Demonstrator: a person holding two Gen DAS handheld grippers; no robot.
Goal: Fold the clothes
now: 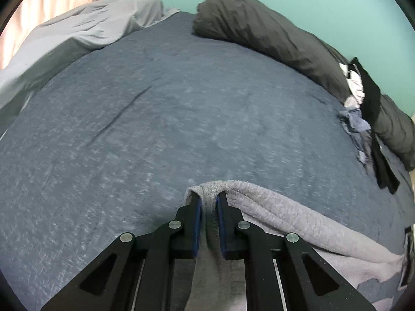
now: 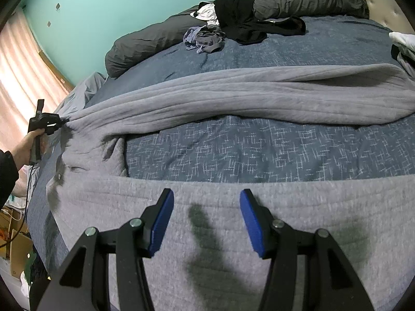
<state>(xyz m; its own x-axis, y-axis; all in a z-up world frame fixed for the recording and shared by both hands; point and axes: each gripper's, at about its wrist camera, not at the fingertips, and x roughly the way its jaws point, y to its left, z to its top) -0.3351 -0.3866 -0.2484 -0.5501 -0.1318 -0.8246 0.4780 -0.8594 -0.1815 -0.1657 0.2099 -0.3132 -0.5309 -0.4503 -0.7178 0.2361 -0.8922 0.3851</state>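
Observation:
A large light grey knit garment [image 2: 233, 98] lies across the blue patterned bedspread [image 2: 259, 150]. My left gripper [image 1: 208, 197] is shut on a bunched corner of this grey garment [image 1: 285, 215], lifting it a little off the bed. In the right wrist view the left gripper [image 2: 63, 123] shows at the far left, held by a hand [image 2: 26, 146], with the cloth stretched from it. My right gripper [image 2: 205, 197] is open above the near part of the grey garment, nothing between its blue pads [image 2: 162, 220].
A dark grey rolled duvet [image 2: 155, 41] lies along the teal wall. A black garment [image 2: 243, 18], a crumpled blue-grey one [image 2: 205, 39] and white cloth [image 2: 207, 11] sit near it. A light grey sheet [image 1: 90, 31] lies at the bed's far corner. Cardboard boxes [image 2: 15, 246] stand beside the bed.

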